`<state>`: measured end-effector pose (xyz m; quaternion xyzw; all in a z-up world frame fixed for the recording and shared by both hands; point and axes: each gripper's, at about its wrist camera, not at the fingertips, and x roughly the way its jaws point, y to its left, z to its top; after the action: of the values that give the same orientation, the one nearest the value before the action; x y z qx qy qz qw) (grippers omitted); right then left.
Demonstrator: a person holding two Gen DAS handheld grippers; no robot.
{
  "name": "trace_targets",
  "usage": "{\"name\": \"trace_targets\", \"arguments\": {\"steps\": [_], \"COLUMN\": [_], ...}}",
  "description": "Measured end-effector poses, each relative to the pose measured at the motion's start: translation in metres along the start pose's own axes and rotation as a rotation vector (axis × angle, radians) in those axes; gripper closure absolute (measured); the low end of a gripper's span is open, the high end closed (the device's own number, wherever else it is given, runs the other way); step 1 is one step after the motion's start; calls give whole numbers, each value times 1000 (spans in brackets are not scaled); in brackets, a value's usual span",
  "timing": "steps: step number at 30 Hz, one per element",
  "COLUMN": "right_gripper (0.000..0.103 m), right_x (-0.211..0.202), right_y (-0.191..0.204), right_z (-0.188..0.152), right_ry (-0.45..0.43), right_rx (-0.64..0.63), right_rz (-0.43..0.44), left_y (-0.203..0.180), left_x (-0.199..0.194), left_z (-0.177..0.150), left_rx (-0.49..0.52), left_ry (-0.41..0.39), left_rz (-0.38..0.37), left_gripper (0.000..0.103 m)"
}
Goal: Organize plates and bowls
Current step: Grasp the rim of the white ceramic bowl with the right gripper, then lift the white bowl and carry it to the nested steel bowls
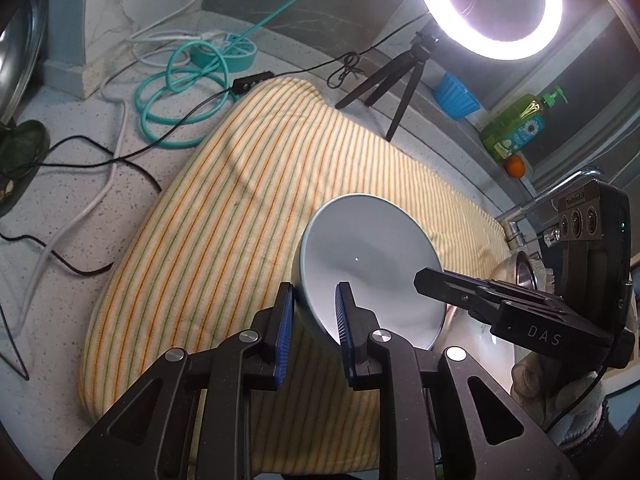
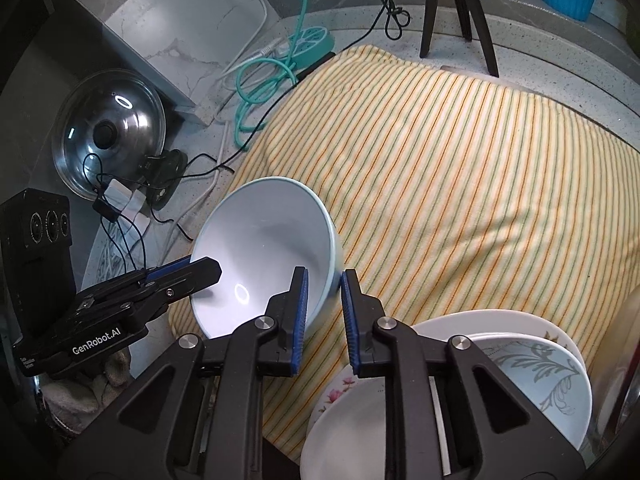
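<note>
A pale blue bowl (image 1: 372, 256) is held tilted above the yellow striped towel (image 1: 248, 184). My left gripper (image 1: 316, 300) straddles its rim, one blue pad inside and one outside, shut on it. In the right wrist view the same bowl (image 2: 264, 248) has my right gripper (image 2: 324, 284) around its opposite rim, the pads close to the wall with a small gap showing. The right gripper's fingers (image 1: 440, 278) also show in the left view, reaching into the bowl. A stack of white and floral plates (image 2: 520, 360) lies at the lower right.
A ring light on a tripod (image 1: 488, 8), teal and white cables (image 1: 184, 92), a blue cup (image 1: 456, 96) and a green soap bottle (image 1: 516, 124) stand behind the towel. A steel pot lid (image 2: 108, 132) leans at the left. A tap (image 1: 532, 208) is at the right.
</note>
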<state>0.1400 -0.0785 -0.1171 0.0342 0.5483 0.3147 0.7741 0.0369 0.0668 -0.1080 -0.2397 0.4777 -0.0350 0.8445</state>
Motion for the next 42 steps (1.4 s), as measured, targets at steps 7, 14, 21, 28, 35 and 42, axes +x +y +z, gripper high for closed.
{"name": "trace_targets", "arguments": {"steps": [7,14,21,28,35,42], "right_gripper": [85,85,85,85,85,85], "right_x": [-31,-64,-99,-131,-159,-182], "right_y": [-7,-22,-46,-78,-113,-144], "right_z": [-5,-13,-26,-36,-53,-69], "right_ry": [-54,-114,-167,-212,-244,-270], "right_rx": [20,53,91,138,198,253], "right_rz": [-2,-20,-54,-95,-145,-190], "left_y": [-24,-55,-89,-126,-165,-203], "left_x": [-13,-19,-15,-2,19,38], "left_z": [5,8,9,6,0,-6], "left_rx": [44,99,159,218,278,339], "left_ry": [-39,-63,-62,-43,-6,28], "left_rz": [-31,-73,-123,-177,-224,-265], "left_gripper": [84,84,84,84,84,84]}}
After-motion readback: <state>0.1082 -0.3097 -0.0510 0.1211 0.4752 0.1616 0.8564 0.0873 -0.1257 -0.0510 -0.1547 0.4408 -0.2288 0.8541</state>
